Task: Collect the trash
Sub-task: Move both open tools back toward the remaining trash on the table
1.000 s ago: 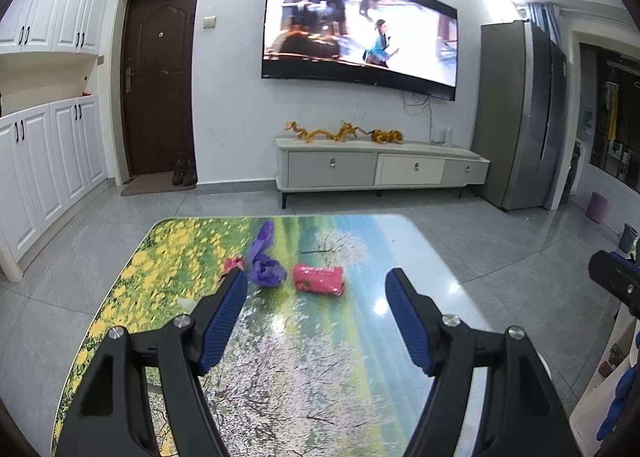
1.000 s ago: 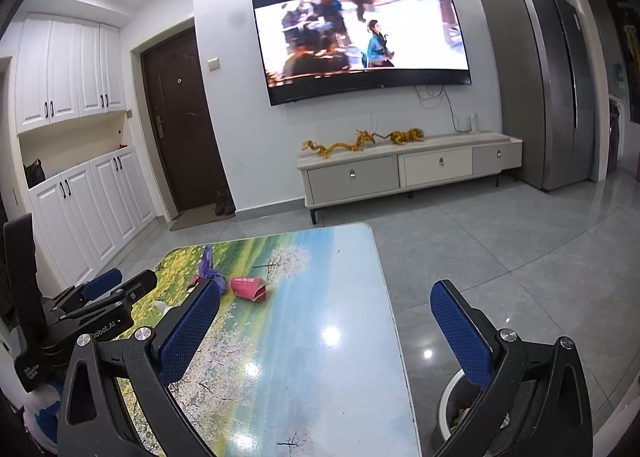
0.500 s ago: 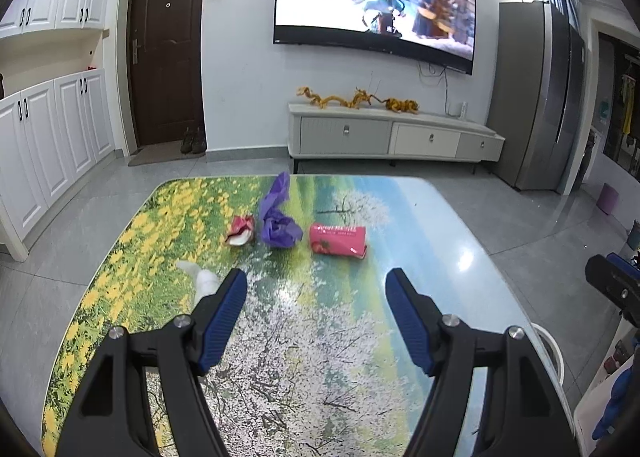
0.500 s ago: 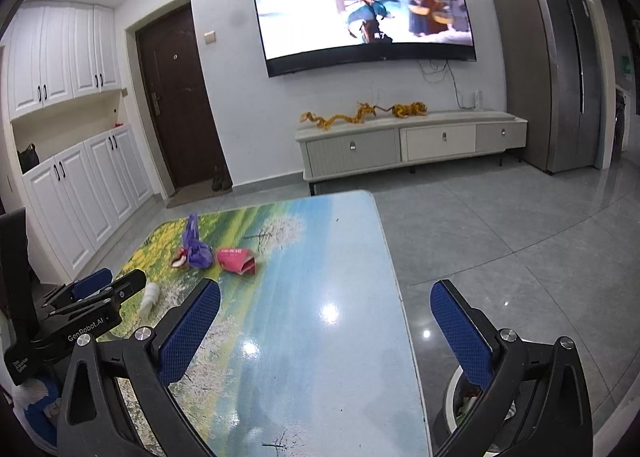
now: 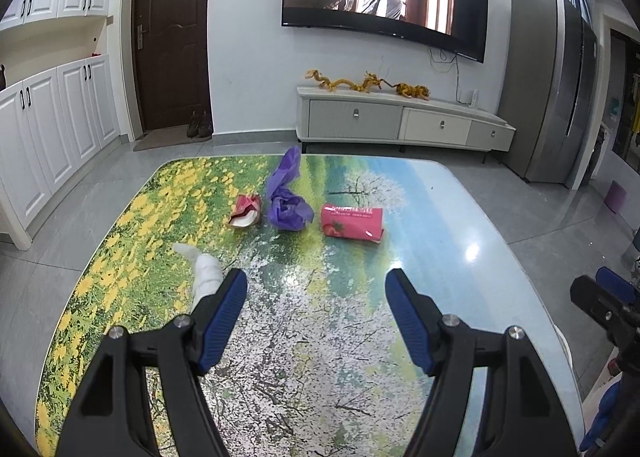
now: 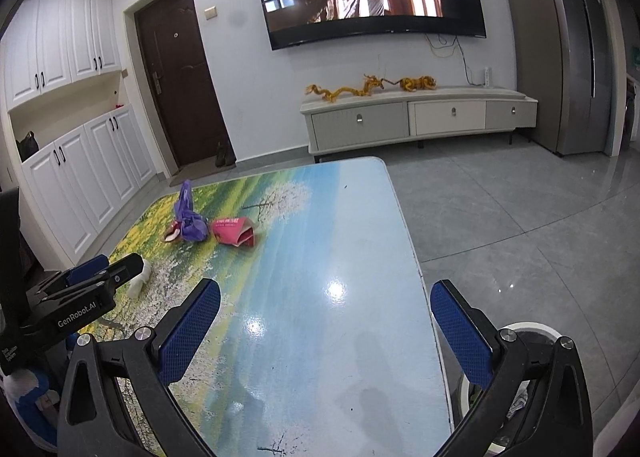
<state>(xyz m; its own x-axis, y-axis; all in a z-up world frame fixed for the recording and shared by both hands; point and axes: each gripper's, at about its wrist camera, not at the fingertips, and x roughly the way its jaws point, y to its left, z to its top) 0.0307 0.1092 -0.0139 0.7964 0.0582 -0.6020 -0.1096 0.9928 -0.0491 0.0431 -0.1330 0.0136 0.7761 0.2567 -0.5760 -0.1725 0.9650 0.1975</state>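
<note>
The left hand-held gripper [image 5: 316, 297] hangs low over the near part of the table [image 5: 460, 225], its blue pads spread wide with nothing but the printed tabletop between them. The right hand-held gripper [image 6: 326, 309] is parted just as widely at the table's right edge and grips nothing; one finger sits over the tabletop, the other out over the floor side.

And there is the trash, laid out on the table's landscape print. A crumpled purple bag [image 5: 287, 197] stands in the middle of the far half, one end poking up. Just to its left lies a small red-and-white wrapper [image 5: 245, 211], very close to the bag; whether the two touch cannot be told. To the bag's right, a little apart, rests a flat red packet [image 5: 352, 221] with a strawberry picture. Nearer in, a twisted white tissue [image 5: 202, 267] lies on the yellow-flower part of the print, just beside the left hand-held gripper's left finger and partly hidden behind it. No pad touches any of it.

From the right wrist view, the same pieces sit over toward the table's left, and a round white-rimmed bin [image 6: 528, 331] stands on the floor beside the table's near right corner, below the right finger. Its contents are mostly hidden.
</note>
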